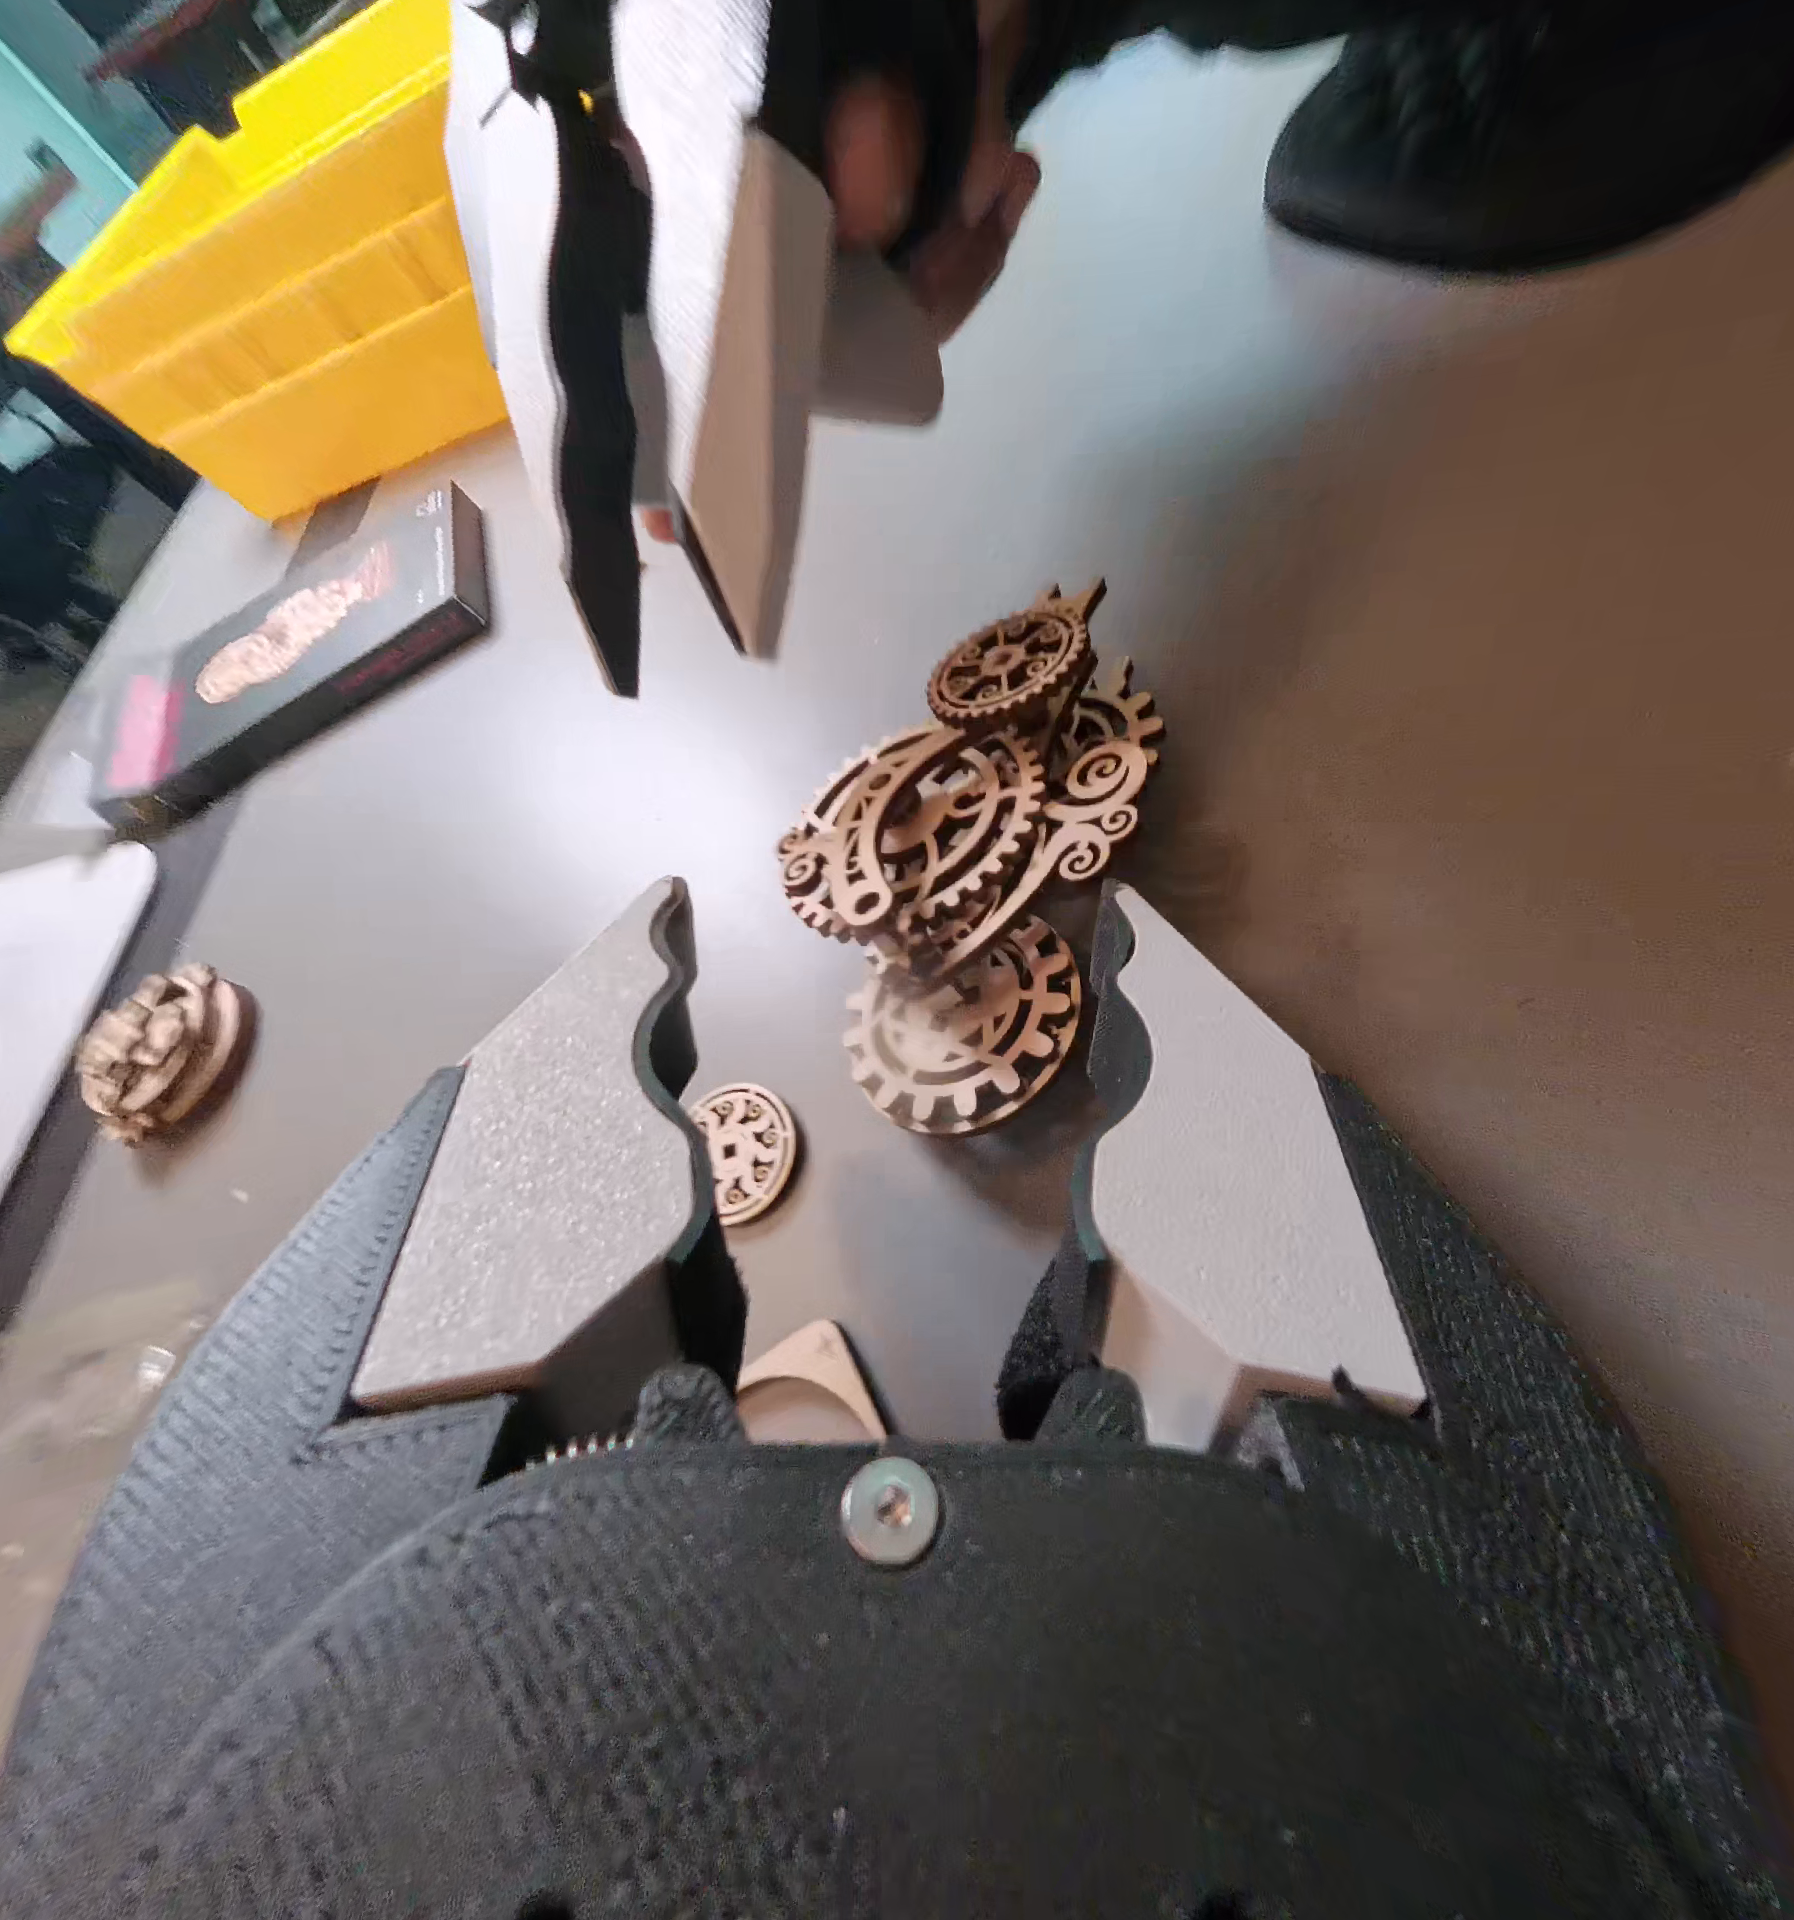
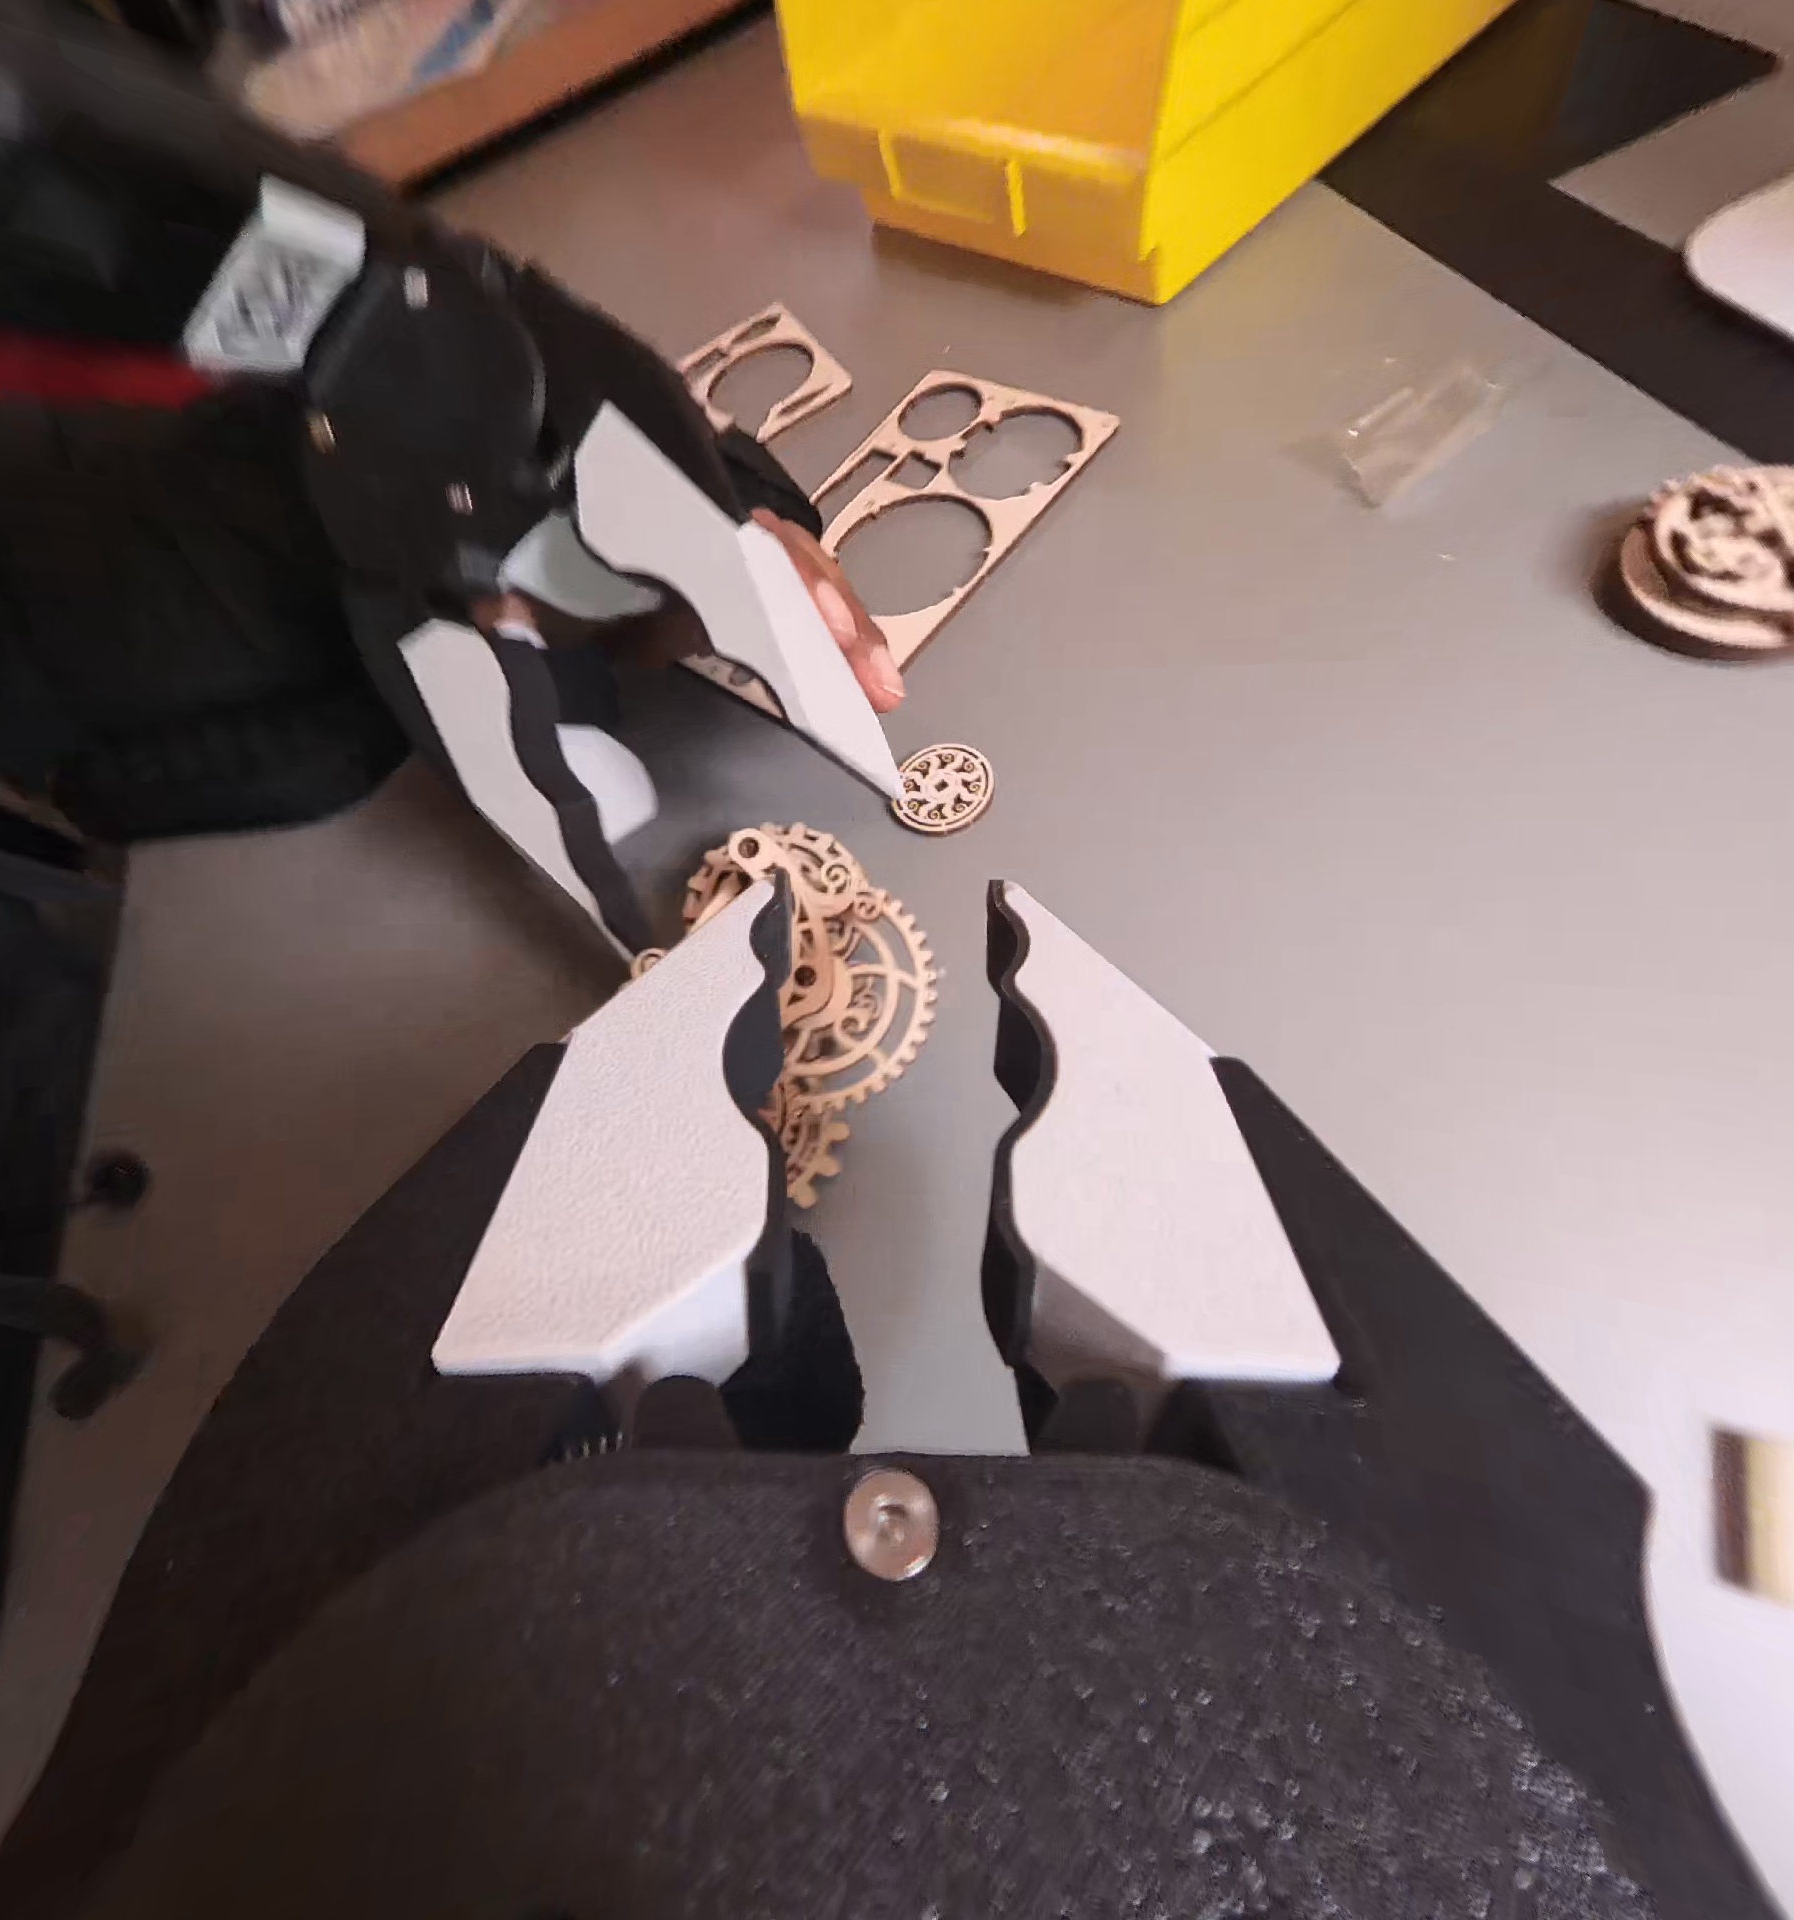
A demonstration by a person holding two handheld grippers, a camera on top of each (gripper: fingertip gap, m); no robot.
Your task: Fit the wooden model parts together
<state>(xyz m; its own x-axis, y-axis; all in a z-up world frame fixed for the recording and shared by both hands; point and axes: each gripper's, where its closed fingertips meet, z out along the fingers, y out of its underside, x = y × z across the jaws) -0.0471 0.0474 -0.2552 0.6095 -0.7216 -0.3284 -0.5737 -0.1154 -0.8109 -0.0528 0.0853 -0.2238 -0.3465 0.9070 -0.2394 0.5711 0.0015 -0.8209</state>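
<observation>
A wooden gear model (image 1: 960, 831) stands on the grey table (image 1: 405, 883). My left gripper (image 1: 895, 904) is open wide around its lower part. The model is close to the right finger (image 1: 1116, 966) and far from the left one. My right gripper (image 1: 690, 660) hangs above and behind the model, open and empty. In the right wrist view the model (image 2: 862, 997) sits partly behind my right gripper's left finger (image 2: 758, 935), with a clear gap to the other pad. My right gripper (image 2: 885, 894) is open. The left gripper (image 2: 758, 862) straddles the model. A small round wooden disc (image 2: 943, 792) lies flat nearby and also shows in the left wrist view (image 1: 742, 1153).
A yellow bin (image 2: 1080, 135) stands at the back. Two punched-out wooden sheets (image 2: 960, 499) lie beyond the left gripper. A second round wooden assembly (image 2: 1745, 571) lies at the right. A black box (image 1: 301, 665), a plastic bag (image 2: 1423, 416) and a small wooden block (image 2: 1771, 1522) lie on the table. There is about 6 cm between the tips of the two grippers. The left tips stand about 6 cm off the small round wooden disc (image 2: 943, 792). My left wrist view (image 1: 733, 1131) looks at it from another angle.
</observation>
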